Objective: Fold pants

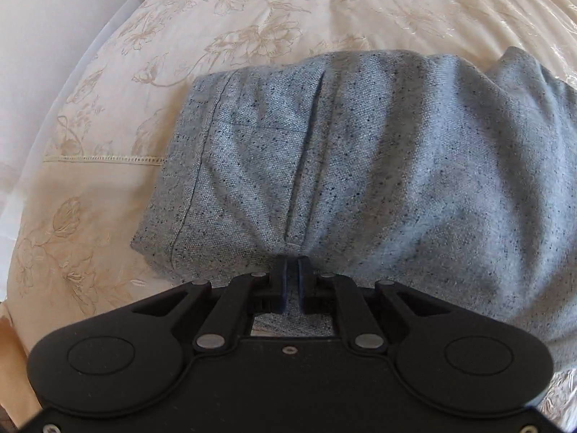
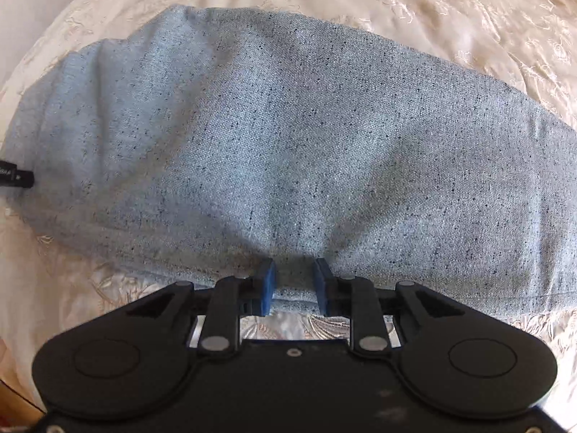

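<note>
Pants, place: grey speckled pants [image 1: 360, 166] lie folded on a cream bedspread [image 1: 252, 18] with a flower pattern.
Left view, gripper pose: the left gripper [image 1: 292, 281] points steeply down at the near edge of the pants, close to their hemmed end.
Left view, gripper state: the jaws stand narrow, with only a thin gap. A small ridge of cloth rises just beyond the tips. Whether the pads press on it I cannot tell.
Left view, pants direction: the long axis runs across the picture. The hemmed end with its stitched seam is at the left, and the cloth goes on past the right side.
Right view, gripper pose: the right gripper [image 2: 294, 281] also points steeply down, at the near folded edge.
Right view, gripper state: the jaws stand a little apart. The blue pads [image 2: 268, 285] are at both sides of the fold, and the cloth between them looks loose.
Right view, pants direction: the pants [image 2: 288, 144] again lie across the picture, wide and bulging. A black part of the other tool [image 2: 16, 178] shows at the left edge.
</note>
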A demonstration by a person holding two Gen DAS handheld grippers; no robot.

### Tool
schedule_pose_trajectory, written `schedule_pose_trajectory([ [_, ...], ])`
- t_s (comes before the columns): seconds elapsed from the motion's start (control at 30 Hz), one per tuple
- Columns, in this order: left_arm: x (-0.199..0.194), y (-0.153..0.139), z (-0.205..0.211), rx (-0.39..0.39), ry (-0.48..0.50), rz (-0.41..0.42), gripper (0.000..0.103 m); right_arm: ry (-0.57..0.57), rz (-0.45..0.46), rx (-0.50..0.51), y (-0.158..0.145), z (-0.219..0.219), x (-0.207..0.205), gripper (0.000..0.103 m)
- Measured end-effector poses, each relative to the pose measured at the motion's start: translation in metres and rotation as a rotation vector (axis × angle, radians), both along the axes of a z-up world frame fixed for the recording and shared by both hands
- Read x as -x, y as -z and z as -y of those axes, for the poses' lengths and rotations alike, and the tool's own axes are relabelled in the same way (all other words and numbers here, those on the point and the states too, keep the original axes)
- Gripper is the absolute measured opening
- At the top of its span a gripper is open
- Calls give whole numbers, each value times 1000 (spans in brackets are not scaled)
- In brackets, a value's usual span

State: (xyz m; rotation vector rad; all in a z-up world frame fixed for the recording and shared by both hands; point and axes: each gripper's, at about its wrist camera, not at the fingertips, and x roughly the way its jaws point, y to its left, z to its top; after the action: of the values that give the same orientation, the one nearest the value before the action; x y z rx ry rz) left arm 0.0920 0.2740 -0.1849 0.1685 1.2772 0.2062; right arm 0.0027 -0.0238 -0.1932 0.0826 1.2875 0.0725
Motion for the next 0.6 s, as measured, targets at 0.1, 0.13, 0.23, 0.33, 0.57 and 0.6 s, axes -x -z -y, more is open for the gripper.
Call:
schedule_pose_trajectory([
  [0.1,3,-8,9,-35,-47,13,12,16,66,-17,-20,24,8,25],
  [0.13,7,-13,12,-36,-67,25,12,52,97,-18,-28,39,12,26],
  [0.23,21,-29,30,-4,-100,70,13,204,154,23,-40,95,15,26],
  [0.33,34,-37,59,0,-74,107,13,363,160,99,-38,163,13,26],
  [0.57,38,-13,106,23,-68,17,16,561,-9,171,5,279,26,26],
  [0.6,39,-7,108,19,-90,-2,16,563,-19,160,7,286,33,26],
])
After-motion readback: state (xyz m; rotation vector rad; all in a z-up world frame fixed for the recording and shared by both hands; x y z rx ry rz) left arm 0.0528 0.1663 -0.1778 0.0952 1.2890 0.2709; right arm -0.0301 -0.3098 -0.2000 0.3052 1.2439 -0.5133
